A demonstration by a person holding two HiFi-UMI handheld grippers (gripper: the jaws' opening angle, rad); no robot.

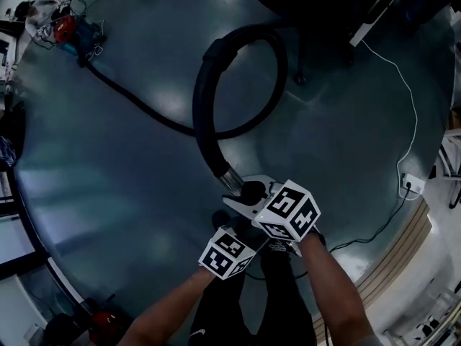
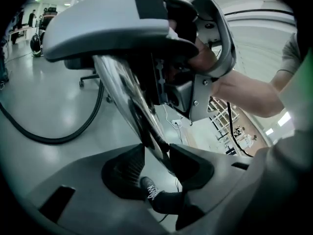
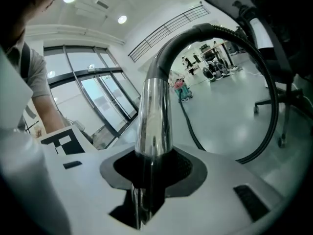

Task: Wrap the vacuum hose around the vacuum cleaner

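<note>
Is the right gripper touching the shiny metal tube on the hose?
Touching. In the right gripper view, the right gripper has its jaws pressed against both sides of the shiny metal tube.

I can read no words, numbers or brand names in any of my views. The only printed marks are black square code patterns on one white cube [image 1: 227,253] and the other white cube [image 1: 289,211].

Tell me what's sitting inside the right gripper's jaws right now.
The shiny chrome tube at the end of the black flexible vacuum hose stands between the dark pads of the right gripper, which press on it. Its lower end is covered by the jaws.
</note>
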